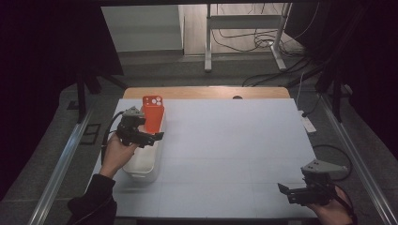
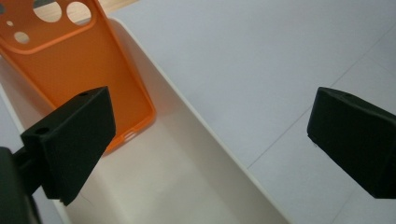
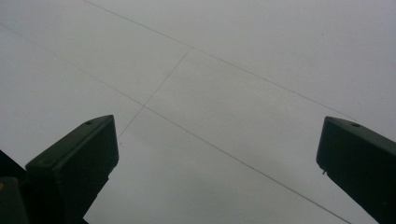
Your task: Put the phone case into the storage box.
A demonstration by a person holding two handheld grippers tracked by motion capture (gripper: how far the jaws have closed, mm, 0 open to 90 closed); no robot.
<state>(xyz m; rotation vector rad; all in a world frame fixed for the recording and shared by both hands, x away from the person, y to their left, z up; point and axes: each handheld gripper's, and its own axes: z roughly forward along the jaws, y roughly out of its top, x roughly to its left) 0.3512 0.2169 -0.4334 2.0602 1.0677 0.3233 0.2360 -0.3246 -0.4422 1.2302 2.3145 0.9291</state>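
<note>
One orange phone case [image 2: 79, 70] leans in the far end of the white bin [image 2: 196, 154], upper left in the left gripper view, just beyond the left gripper [image 2: 210, 140], whose jaws gape wide over the bin, holding nothing. Lower right of the high view, the right gripper [image 1: 293, 191] hangs open above the bare table [image 1: 234, 140].
</note>
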